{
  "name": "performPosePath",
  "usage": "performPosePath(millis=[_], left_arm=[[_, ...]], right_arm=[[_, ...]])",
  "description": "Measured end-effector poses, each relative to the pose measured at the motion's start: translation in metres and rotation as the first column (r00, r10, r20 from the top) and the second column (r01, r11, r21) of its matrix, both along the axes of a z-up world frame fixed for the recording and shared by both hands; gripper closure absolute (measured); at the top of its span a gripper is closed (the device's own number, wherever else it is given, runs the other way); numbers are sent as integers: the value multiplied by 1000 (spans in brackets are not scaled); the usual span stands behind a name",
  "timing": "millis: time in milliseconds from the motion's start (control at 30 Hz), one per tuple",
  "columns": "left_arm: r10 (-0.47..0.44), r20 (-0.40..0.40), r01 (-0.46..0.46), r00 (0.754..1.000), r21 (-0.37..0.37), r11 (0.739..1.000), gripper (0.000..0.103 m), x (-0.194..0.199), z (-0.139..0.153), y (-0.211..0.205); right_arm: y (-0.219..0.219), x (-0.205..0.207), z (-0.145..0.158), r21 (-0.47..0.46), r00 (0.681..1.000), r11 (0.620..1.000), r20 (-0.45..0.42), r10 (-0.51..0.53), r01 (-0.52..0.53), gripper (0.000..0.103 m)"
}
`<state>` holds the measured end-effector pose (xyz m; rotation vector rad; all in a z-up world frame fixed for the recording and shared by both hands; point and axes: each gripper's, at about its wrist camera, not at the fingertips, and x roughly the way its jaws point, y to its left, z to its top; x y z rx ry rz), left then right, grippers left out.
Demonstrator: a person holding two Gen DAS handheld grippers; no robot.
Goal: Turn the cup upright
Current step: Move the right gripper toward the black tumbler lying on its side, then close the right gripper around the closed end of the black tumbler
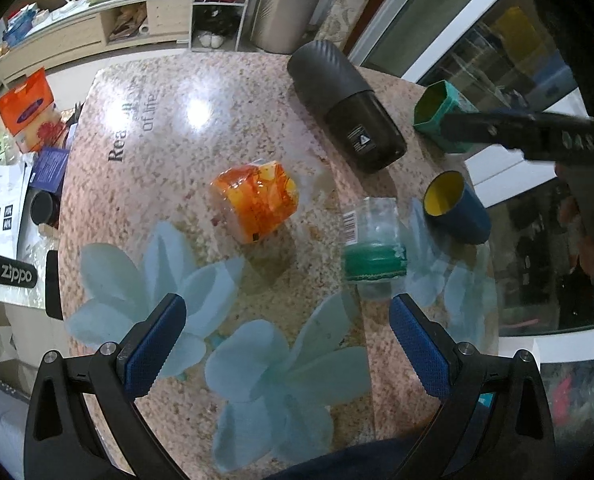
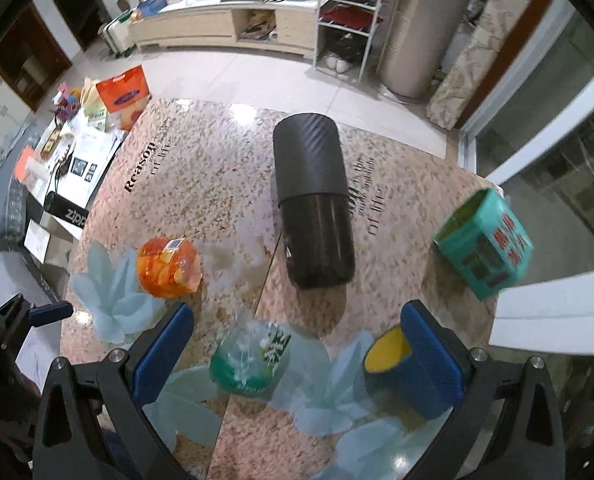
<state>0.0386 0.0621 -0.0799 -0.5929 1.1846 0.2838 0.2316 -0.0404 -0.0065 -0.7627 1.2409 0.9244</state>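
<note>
Speckled stone worktop (image 2: 217,200) printed with pale blue flowers fills both views, with a cluttered living room behind it. Closest in, the right tongs (image 2: 297,308) hang spread wide and empty, and the blue cup (image 2: 389,380) with the yellow lining lies on its side just under their right-hand finger, mouth turned toward the middle of the worktop. The left tongs (image 1: 287,304) are also wide apart and hold nothing, hovering over the near edge, well short of the cup (image 1: 459,212). To my eye the right tongs are the ones to use, and they sit off-centre: the cup is under one finger and not between the two, so they ought to slide toward it until the fingers straddle the wall near the rim. A grip across the open end, firm but not crushing, would let the wrist roll the base down onto the stone. Just beside the cup, a clear container with a green band (image 2: 253,356) looks light enough to be knocked by the other finger. Further out lie a big black cylinder (image 2: 313,204), a teal box (image 2: 483,244) on its side near the far edge, and an orange jar (image 2: 169,268), all seemingly outside the swing.
</note>
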Motion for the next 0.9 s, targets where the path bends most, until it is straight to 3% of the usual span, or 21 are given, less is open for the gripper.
performPosePath(millis=[567,900], left_arm=[[2,-43,-4,999,-36,999,1,11,-32,-13],[13,-71,-17,997,-57,998,1,22,-52,-13]], right_arm=[[56,47,-72,-126,997,989,-24,69,-72,0],[84,75,-111,-148,995,985,-69,77,-86,0]])
